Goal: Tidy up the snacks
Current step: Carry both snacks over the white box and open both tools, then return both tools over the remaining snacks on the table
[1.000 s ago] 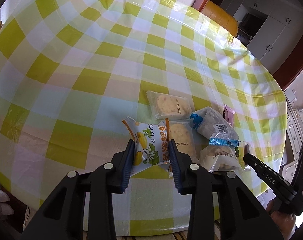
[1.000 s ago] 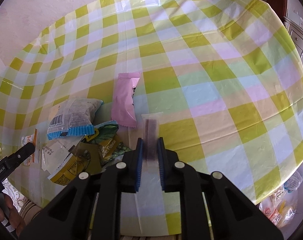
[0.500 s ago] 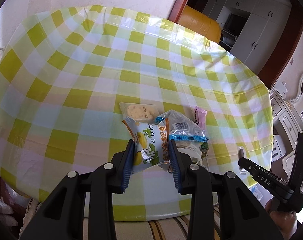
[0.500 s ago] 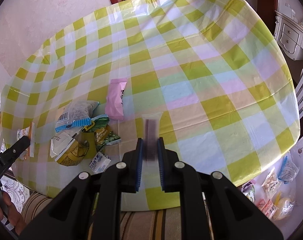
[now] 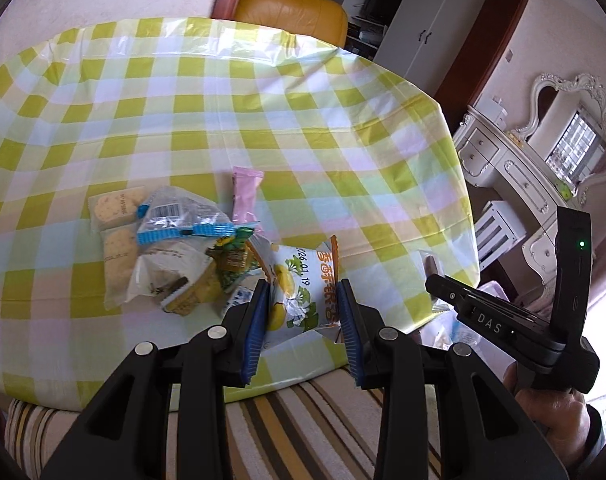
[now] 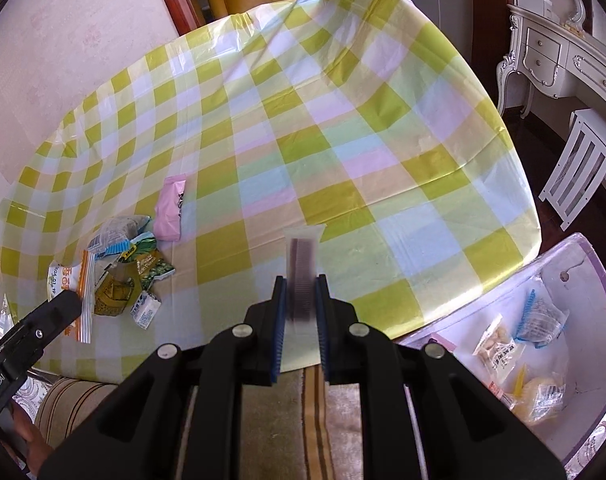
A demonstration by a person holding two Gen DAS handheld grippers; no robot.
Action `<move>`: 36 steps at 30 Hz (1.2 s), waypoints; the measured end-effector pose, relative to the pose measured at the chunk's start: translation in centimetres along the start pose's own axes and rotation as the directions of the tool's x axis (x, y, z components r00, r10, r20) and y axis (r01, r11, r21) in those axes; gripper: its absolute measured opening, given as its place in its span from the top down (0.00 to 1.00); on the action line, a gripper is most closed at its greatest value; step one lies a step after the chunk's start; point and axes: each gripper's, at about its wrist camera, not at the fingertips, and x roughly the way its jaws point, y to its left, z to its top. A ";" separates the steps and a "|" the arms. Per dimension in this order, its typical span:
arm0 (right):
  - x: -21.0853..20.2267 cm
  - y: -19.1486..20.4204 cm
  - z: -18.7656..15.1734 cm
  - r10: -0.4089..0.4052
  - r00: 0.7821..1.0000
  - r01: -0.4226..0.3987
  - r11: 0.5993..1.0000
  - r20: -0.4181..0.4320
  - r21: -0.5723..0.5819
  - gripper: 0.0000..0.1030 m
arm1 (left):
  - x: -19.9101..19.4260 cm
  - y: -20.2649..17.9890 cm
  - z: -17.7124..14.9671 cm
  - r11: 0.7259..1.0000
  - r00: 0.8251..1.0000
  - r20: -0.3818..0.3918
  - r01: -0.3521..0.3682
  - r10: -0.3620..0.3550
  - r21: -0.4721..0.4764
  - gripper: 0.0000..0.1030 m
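Observation:
My left gripper is shut on a white snack packet with yellow fruit and orange edges, held above the near table edge. My right gripper is shut on a thin dark brown bar in clear wrap, also lifted near the table's front edge. A pile of snacks lies on the checked tablecloth: clear cracker packs, a blue-edged bag, a green packet, a pink packet. In the right wrist view the left gripper's finger shows with the packet.
A clear bin with several snack packets in it stands low at the right, beside the table. A striped cushion lies under the near table edge. A yellow leather chair and a white dresser stand beyond.
Both grippers pulled back and rose from the table with their snacks still held; the left one swung right, away from the pile. The bin came into the right wrist view.

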 end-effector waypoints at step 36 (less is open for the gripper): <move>-2.0 -18.3 -3.5 -0.210 0.977 0.208 0.932 -0.025 0.298 0.52 | 10.2 -18.4 -4.5 0.901 0.884 -0.398 0.360 -0.246 0.242 0.45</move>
